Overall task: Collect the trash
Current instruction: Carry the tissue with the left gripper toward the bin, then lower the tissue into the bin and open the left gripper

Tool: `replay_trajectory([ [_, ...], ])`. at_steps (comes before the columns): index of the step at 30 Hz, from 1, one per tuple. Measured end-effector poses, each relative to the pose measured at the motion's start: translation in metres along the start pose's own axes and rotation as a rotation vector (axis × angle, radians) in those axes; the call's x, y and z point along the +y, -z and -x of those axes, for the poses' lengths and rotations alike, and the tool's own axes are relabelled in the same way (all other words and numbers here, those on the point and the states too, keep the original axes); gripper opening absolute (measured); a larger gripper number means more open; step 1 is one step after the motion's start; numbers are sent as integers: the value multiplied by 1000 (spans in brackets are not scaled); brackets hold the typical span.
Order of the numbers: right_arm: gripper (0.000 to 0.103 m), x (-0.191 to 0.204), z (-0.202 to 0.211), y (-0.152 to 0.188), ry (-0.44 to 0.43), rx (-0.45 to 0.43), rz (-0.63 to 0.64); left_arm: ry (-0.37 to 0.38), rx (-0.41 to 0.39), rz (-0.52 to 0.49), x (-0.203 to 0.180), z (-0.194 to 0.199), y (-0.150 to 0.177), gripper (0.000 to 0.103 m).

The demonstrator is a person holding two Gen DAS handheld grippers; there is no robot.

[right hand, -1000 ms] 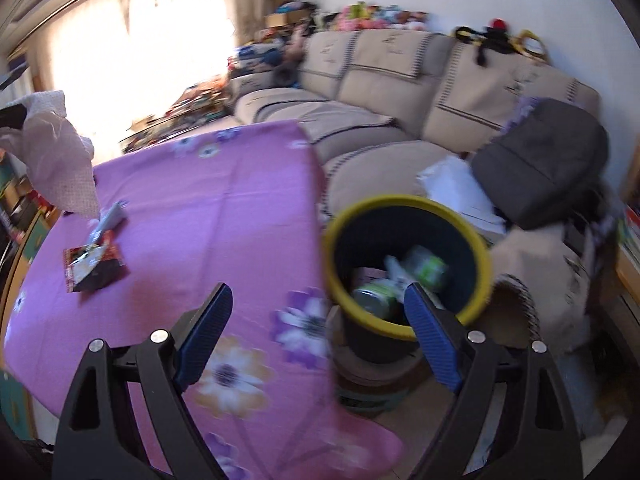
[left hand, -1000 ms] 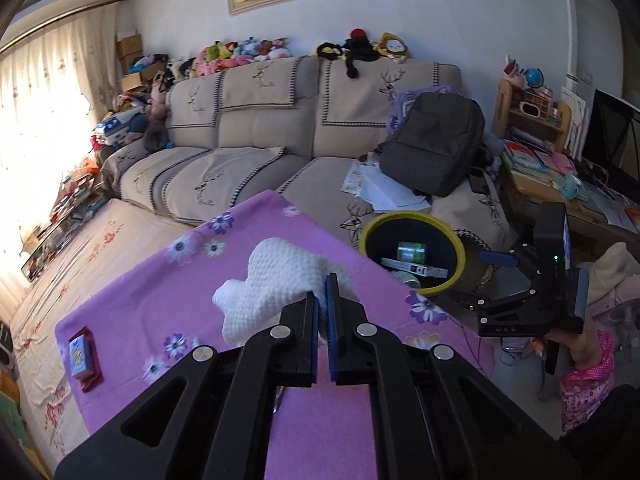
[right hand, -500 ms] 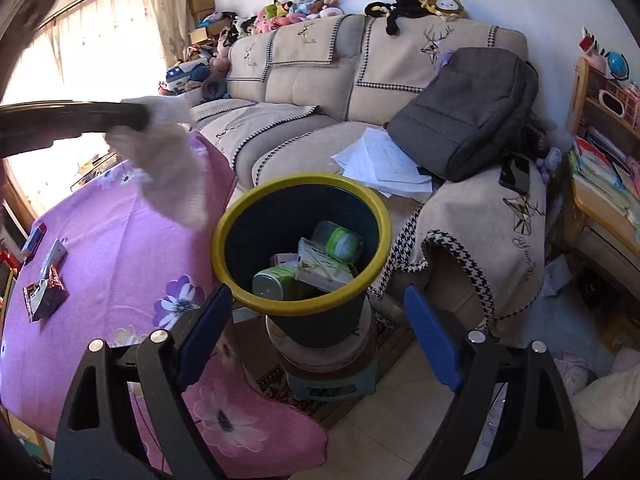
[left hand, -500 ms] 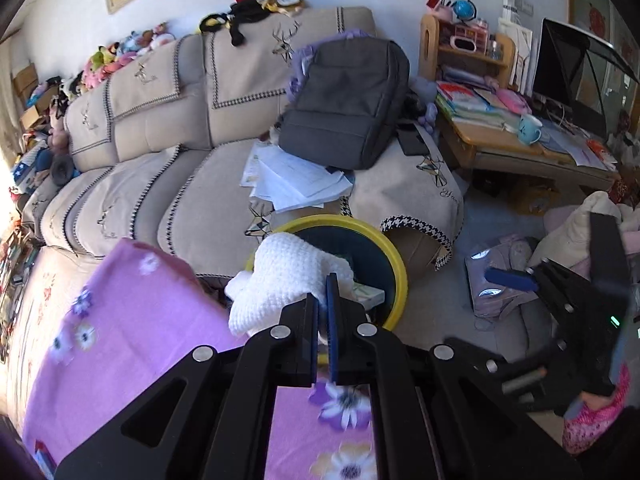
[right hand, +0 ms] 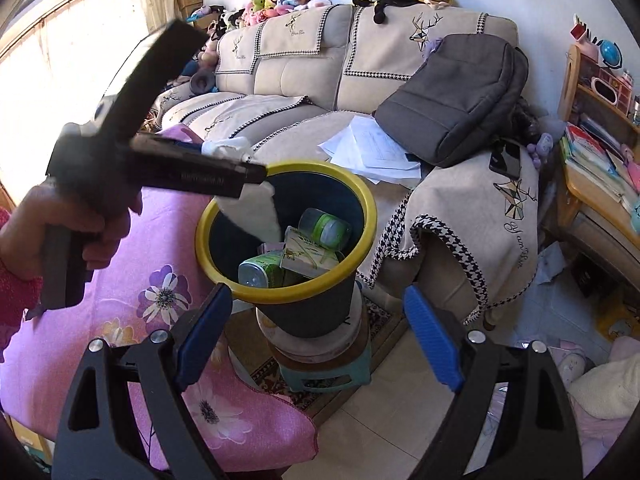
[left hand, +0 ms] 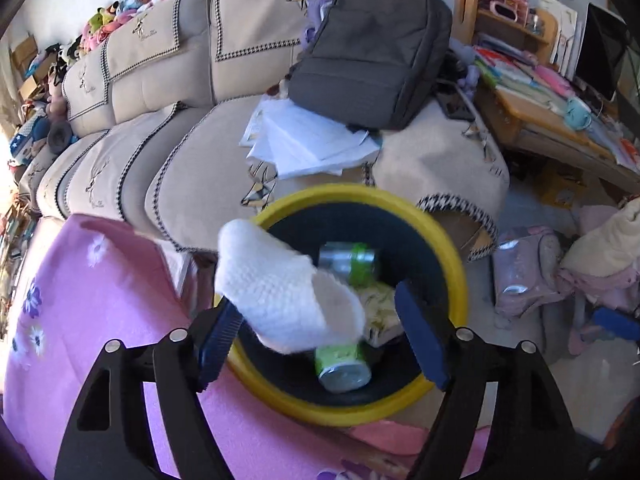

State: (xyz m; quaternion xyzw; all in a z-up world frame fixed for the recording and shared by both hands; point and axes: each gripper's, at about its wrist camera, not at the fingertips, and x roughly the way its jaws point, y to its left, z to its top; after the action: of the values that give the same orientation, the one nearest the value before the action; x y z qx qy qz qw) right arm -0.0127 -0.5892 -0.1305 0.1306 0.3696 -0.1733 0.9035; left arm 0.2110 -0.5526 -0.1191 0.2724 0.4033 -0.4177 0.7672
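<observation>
The left gripper point(left hand: 316, 336) hangs over the dark round bin with a yellow rim point(left hand: 448, 252), its jaws opening. The crumpled white paper towel point(left hand: 280, 300) sits between the blue pads, seemingly loose, above the green-labelled cans point(left hand: 344, 364) inside. The right gripper point(right hand: 318, 332) stands wide apart and empty beside the purple flowered tablecloth point(right hand: 160, 280).

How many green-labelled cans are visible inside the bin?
2: one can lies toward the bin's far side, another can nearer the front rim. More may be hidden underneath.
</observation>
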Motion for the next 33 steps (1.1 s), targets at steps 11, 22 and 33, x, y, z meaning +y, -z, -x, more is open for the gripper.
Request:
replay_trajectory([
  [11,83,10,6,0,19,0,14,-29,-119,99,14,95,60,98],
  [22,83,37,19,-4,36,-16,61,143,-146,80,13,168,89,98],
  [33,83,40,19,-2,9,-21,56,153,-136,14,15,181,34,98],
])
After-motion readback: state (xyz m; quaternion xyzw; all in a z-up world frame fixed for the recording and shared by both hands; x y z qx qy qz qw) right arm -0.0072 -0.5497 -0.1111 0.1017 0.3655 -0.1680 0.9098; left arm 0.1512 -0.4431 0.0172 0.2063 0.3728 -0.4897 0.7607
